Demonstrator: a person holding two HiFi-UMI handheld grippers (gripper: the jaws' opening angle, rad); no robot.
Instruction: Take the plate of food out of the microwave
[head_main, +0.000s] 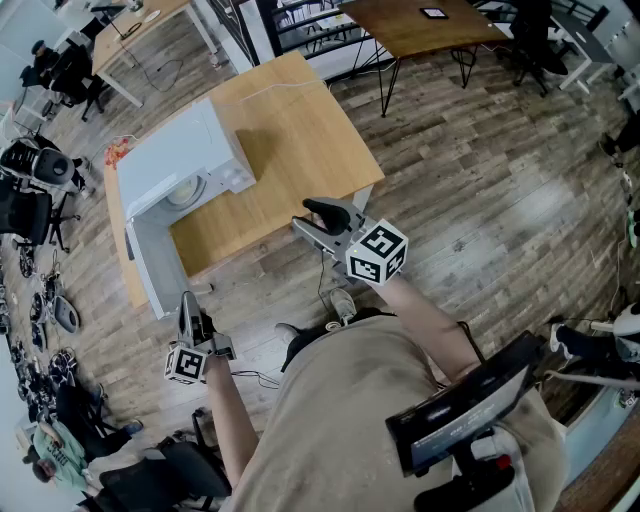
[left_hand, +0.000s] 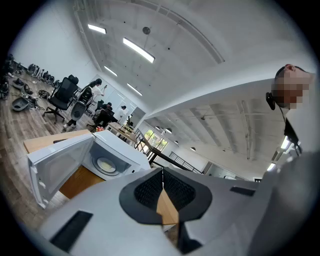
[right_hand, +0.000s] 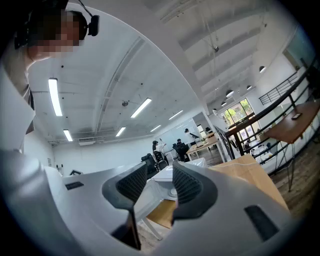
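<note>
The white microwave (head_main: 190, 160) stands on a wooden table (head_main: 300, 150) with its door (head_main: 150, 262) swung open toward me. A pale plate of food (head_main: 186, 191) rests inside on the turntable; the left gripper view also shows this plate (left_hand: 106, 164) in the microwave (left_hand: 117, 150). My left gripper (head_main: 188, 302) hovers off the table's near edge, just outside the door, shut with nothing between its fingertips (left_hand: 162, 176). My right gripper (head_main: 314, 216) floats over the table's near right corner, open and empty. Between its jaws in its own view, the right gripper (right_hand: 159, 186) frames the microwave (right_hand: 167, 176).
The floor is wood planking. A second wooden table (head_main: 420, 25) with black legs stands at the back right. Office chairs and gear (head_main: 30, 190) crowd the left side. A cable (head_main: 330, 300) lies on the floor near my feet. People stand far off in the background.
</note>
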